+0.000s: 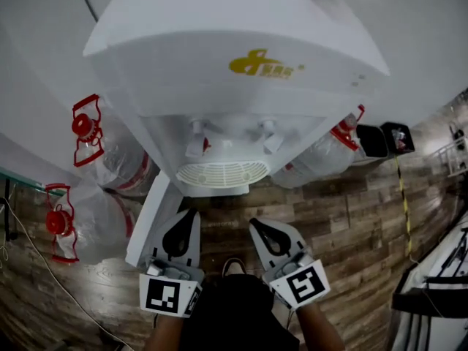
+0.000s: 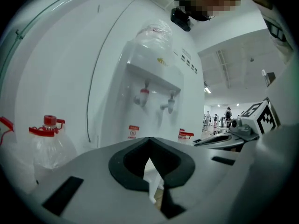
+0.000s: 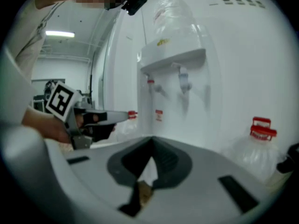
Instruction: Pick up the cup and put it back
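L gripper [image 1: 190, 214] & R gripper [image 1: 256, 225] are being held shut, empty, at water dispenser [image 1: 241, 64]; no cup seen, so jaws need opening first.

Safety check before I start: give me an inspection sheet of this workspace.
Surface: wood floor.
Job's things: nothing seen.
Clutter: left bottles and right bottle flank the dispenser.
Grippers: left gripper shut, empty; right gripper shut, empty.
Cables: thin cord on the floor, left.
Surroundings: white wall behind the dispenser; black boxes at right.
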Tool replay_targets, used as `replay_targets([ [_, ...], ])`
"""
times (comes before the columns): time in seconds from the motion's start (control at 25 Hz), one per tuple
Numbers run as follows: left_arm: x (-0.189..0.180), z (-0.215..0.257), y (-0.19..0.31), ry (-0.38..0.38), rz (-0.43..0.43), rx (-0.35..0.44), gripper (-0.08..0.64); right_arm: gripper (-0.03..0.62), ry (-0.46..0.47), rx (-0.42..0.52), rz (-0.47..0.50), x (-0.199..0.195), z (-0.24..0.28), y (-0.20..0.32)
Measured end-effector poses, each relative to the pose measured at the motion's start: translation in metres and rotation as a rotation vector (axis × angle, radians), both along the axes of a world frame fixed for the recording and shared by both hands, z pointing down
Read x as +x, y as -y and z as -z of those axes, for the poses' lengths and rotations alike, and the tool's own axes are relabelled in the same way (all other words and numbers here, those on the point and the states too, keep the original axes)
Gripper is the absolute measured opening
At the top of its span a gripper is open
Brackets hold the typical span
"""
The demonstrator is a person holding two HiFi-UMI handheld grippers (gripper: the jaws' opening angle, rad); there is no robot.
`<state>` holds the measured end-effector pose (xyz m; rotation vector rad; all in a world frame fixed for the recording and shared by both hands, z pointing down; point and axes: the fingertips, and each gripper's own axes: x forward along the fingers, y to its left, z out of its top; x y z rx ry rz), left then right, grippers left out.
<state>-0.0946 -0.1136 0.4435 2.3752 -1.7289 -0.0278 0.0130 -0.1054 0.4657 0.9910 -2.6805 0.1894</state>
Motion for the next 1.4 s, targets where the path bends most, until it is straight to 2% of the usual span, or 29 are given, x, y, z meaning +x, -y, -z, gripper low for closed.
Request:
replay_targets([
  [0.36,0.004,0.175,-0.023,-0.025,-0.023,-0.04,0.007,0.023,0.049,-0.087,-0.016,0.005,0.171,-0.036],
  [0.68,0.005,0.321,-0.044,-0.04,-0.012,-0.059,0.008,0.023,0.082,-0.104,-0.08,0.002,0.321,-0.058],
  [0.88,0.015,0.393,-0.054,-0.065,-0.04,-0.02,0.006,0.023,0.073,-0.103,-0.11,-0.003,0.384,-0.073],
  [1.08,0.018,0.46,-0.085,-0.085,-0.06,0.034,0.006,0.023,0.091,-0.073,-0.131,-0.008,0.448,-0.106],
  [1.24,0.024,0.498,-0.111,-0.081,-0.095,0.064,0.008,0.023,0.095,-0.019,-0.139,-0.016,0.487,-0.133],
  [1.4,0.033,0.515,-0.139,-0.094,-0.138,0.09,0.008,0.023,0.109,0.002,-0.151,-0.022,0.509,-0.161],
])
